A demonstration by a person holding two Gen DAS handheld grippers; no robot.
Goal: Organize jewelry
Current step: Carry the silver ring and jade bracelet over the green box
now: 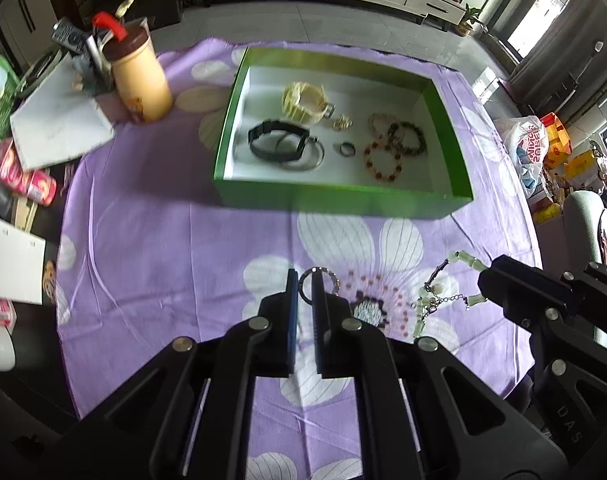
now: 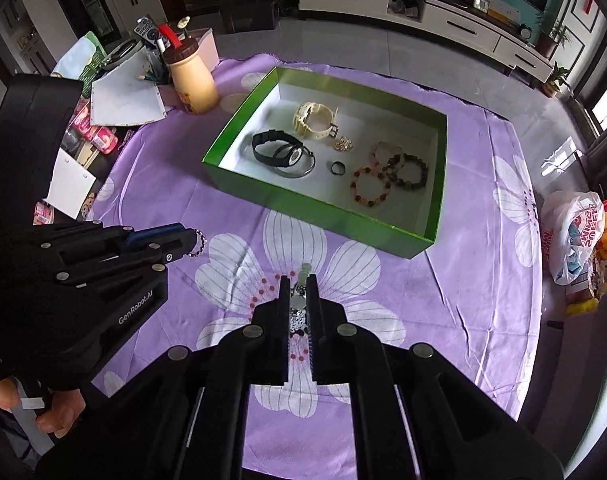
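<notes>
The right gripper hides most of the pale green bead bracelet between its fingers; only a few beads poke out past the tips. The ring in the left gripper is half covered by one finger (whether it carries a stone, I cannot tell). The small gold piece in the green box is too tiny to name. The printing on the plastic bag is blurred. The hand below the left gripper is cut off at the edge.
</notes>
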